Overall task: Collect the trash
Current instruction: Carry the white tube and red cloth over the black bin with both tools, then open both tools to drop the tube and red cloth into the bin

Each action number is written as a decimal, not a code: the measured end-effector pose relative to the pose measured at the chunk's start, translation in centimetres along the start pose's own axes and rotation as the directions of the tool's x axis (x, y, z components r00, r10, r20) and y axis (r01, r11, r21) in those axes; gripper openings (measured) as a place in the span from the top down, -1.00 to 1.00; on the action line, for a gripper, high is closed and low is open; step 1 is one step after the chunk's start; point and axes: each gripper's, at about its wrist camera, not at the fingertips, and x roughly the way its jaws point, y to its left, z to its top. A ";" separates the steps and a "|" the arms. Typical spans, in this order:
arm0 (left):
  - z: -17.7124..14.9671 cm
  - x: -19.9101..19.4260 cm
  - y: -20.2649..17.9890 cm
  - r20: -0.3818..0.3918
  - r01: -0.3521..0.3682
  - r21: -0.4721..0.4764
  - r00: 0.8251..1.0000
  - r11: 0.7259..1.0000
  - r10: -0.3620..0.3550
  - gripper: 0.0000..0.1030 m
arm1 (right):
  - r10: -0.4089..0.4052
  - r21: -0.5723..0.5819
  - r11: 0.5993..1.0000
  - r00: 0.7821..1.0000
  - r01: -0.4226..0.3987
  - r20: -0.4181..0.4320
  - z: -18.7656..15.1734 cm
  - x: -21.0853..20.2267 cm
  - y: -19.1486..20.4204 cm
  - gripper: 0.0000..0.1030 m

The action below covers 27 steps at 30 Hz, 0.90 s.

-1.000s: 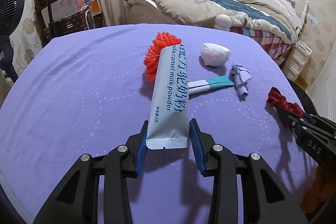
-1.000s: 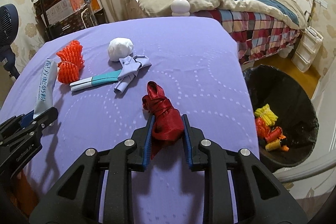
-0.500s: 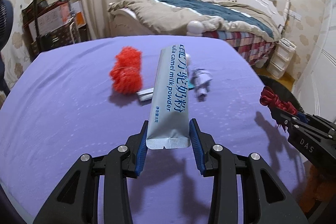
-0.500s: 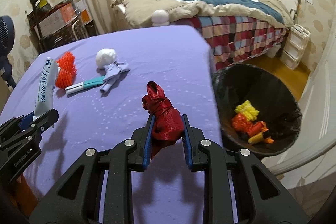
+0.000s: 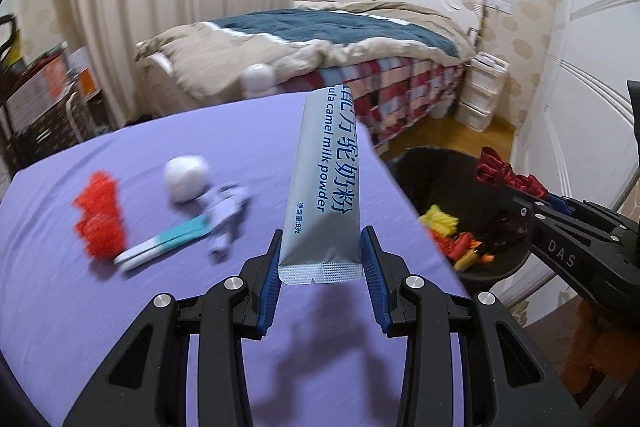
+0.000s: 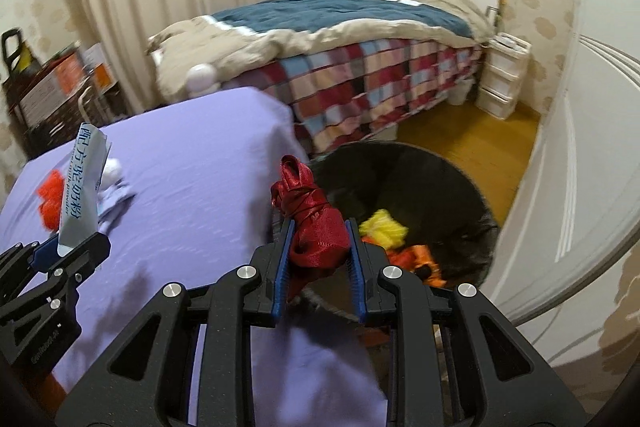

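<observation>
Beside the bin [image 6: 460, 187], right gripper [image 6: 318, 247] clamps red ribbon [image 6: 316, 227]; left gripper [image 5: 320, 259] clamps sachet [image 5: 326, 187].

The table [image 5: 120, 307] is bare along its near edge and over its right half up to the right edge. Toward its far left lie an orange mesh wad [image 5: 100, 215], a white ball [image 5: 186, 179], a lavender scrap [image 5: 228, 207] and a teal-and-white stick [image 5: 164, 245], close together. Just off the right edge a black bin [image 6: 440, 183] stands open-topped, with scraps at its bottom. Beyond it the bed [image 6: 360, 39] and a white drawer unit [image 6: 502, 79] hem the floor.
</observation>
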 end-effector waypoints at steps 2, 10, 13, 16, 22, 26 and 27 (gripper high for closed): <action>0.6 1.0 -1.0 -0.007 0.017 0.012 1.000 1.000 -0.017 0.26 | -0.020 0.014 1.000 1.000 0.020 0.002 0.4 0.4 -1.2 0.53; 2.6 4.5 -5.5 -0.018 0.047 0.079 0.999 0.996 -0.045 0.26 | -0.068 0.049 0.997 0.998 0.067 0.008 1.6 2.2 -4.5 0.53; 3.0 5.7 -6.7 -0.029 0.049 0.102 0.999 0.994 -0.046 0.26 | -0.074 0.062 0.995 0.997 0.074 0.007 2.0 2.8 -5.4 0.53; 3.4 6.7 -7.7 -0.038 0.044 0.121 0.998 0.992 -0.040 0.26 | -0.077 0.081 0.994 0.997 0.077 0.000 2.2 3.6 -6.4 0.53; 3.8 8.3 -9.1 -0.057 0.038 0.140 0.998 0.989 -0.030 0.26 | -0.083 0.096 0.992 0.996 0.085 -0.019 2.4 4.8 -7.5 0.53; 4.0 9.2 -9.8 -0.071 0.032 0.153 0.997 0.988 -0.021 0.26 | -0.089 0.106 0.990 0.996 0.092 -0.032 2.4 5.6 -8.1 0.53; 4.1 9.4 -9.9 -0.073 0.032 0.155 0.997 0.987 -0.020 0.26 | -0.089 0.108 0.990 0.995 0.093 -0.034 2.4 5.8 -8.2 0.52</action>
